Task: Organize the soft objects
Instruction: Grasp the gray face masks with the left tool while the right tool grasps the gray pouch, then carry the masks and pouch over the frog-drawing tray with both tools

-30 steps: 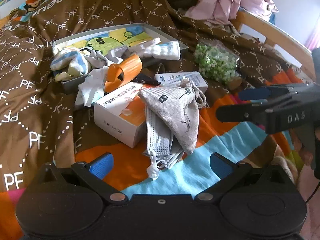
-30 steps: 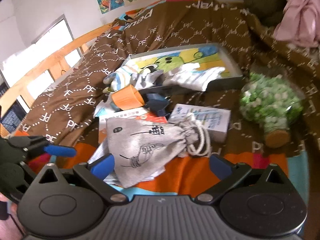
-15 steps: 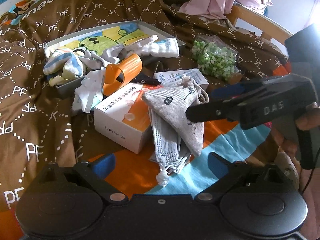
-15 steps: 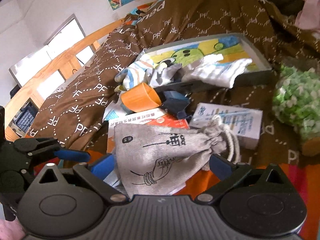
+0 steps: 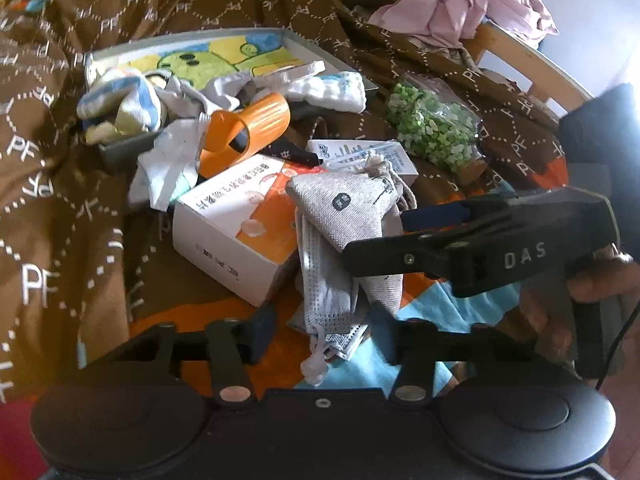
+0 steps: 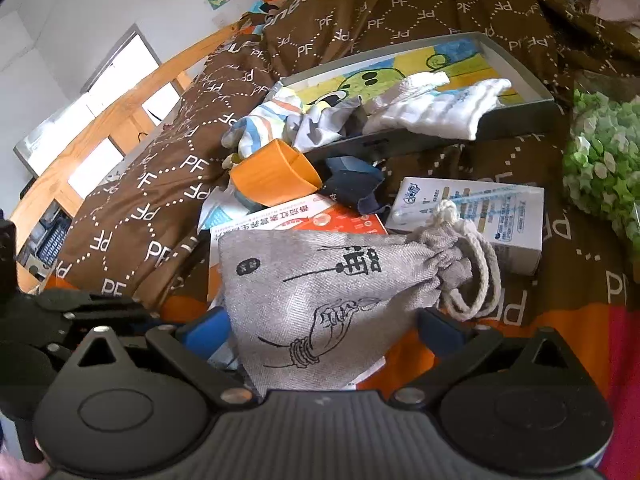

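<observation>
Your left gripper (image 5: 322,330) is closing, its jaws either side of the grey pleated face masks (image 5: 326,296) without pressing them yet. Your right gripper (image 6: 326,330) stands wide open, straddling the grey linen drawstring pouch (image 6: 320,280) (printed with a black hand sketch), pads not touching. The pouch lies on the masks and on the white-and-orange cardboard box (image 5: 236,232), atop the brown patterned bedspread (image 5: 60,200).

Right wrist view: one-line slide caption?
Right tongs straddle a grey drawstring pouch on cluttered bedding, boxes and a sock-filled tray behind; left tongs at frame edge.
</observation>
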{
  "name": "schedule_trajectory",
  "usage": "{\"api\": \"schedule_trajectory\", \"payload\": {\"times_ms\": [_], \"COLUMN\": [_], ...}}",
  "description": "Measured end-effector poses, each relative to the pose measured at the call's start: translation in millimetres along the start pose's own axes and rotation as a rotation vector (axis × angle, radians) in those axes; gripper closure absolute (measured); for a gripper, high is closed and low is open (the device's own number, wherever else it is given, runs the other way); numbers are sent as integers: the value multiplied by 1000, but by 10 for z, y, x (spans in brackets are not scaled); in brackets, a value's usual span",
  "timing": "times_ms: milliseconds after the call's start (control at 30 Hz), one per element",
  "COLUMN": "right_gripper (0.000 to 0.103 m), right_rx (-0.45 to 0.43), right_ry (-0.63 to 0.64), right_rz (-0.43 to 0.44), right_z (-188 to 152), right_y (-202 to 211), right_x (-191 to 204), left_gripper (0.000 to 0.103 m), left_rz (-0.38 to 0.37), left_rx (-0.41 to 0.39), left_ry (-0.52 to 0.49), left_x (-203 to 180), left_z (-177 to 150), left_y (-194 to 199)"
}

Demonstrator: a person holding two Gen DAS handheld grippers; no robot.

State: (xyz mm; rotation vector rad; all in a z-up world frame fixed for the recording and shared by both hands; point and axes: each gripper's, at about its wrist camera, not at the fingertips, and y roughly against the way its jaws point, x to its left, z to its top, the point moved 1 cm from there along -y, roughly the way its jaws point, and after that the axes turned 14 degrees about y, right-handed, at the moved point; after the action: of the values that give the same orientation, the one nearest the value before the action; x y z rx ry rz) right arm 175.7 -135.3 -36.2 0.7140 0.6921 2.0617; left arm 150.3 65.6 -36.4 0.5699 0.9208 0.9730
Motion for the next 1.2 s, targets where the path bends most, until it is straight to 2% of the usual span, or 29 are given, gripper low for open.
{"api": "schedule_trajectory", "payload": {"times_ms": [133,267,467,567,833,867,933,1000,1100,1200], "right_gripper": [8,13,22,31,66,68,77,92,92,93], "right_rx": [4,7,17,9,-22,-29,-48,-77,-118,-138], "right_ry": [-13,-22,-67,-97,-133,-126,-113,-94,-24,2], "right_rz": [-17,-31,-30,-29,-46,-54,-69,-74,-137,-165], "right_z": [-6,-9,-37,-44,-66,-65,-67,-55,-34,-31], "right_y": [17,33,24,42,134,155,205,277,393,450], "right_x": [-24,-41,-100,-138,-161,-147,-117,-69,44,85], "left_gripper": [73,87,92,94,99,100,100,100,100,100], "left_rz": [-3,-25,-10,4,63,74,86,82,75,75], "left_rx": [3,-28,-32,-29,-52,-60,-78,-98,-134,-162], "left_ry": [36,73,68,62,54,42,31,22,-6,-30], "left_x": [47,80,49,31,-40,-58,-86,-109,-166,-229], "left_z": [8,34,24,16,-1,-8,-16,-22,-36,-55], "left_y": [-38,1,11,15,102,118,166,220,315,381]}}
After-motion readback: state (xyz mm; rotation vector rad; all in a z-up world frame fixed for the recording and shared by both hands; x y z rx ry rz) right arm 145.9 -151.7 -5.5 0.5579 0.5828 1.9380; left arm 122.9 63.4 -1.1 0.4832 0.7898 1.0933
